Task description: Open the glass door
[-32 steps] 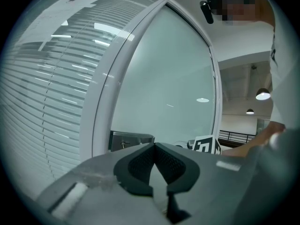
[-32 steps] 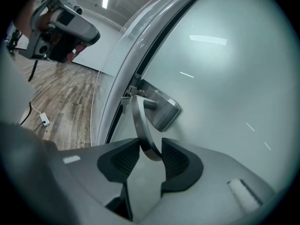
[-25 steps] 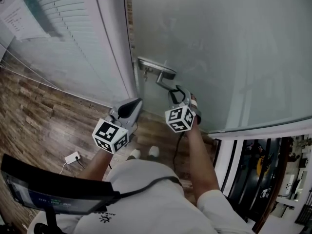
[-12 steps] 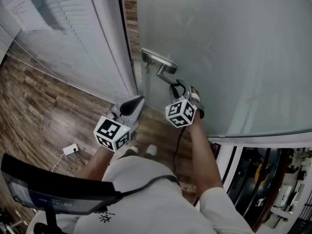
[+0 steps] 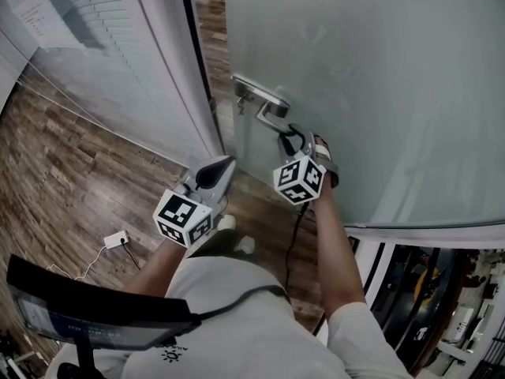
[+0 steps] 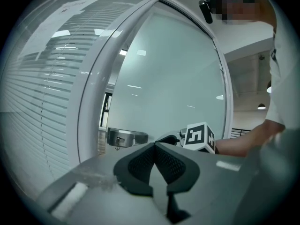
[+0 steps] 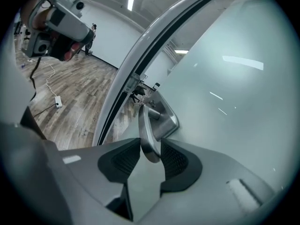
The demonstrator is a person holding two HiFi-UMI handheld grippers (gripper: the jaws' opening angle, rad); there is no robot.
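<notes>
The right hand-held gripper [image 5: 296,142] clamps the handle [image 5: 267,115] of the door [image 5: 379,69] between its 2 jaws, which have just eased slightly wider, with the door ajar from the frame [image 5: 170,54] left of the handle, and the left hand-held gripper [image 5: 213,172], jaws together and empty, below-left of it.

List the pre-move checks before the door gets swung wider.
1. Grip on lever handle: the right gripper has a pad on each face of it, and the jaws have just opened slightly. Ok, watch it.
2. Latch free: a dark gap shows between the glass door edge and the white frame. Ok.
3. Left gripper out of the way: shut, empty, short of the door. Ok.
4. Shoes clear of the door's sweep: they are near its bottom edge. Cannot tell.
5. Cable from the right gripper: it hangs loose beside the door. Cannot tell.
</notes>
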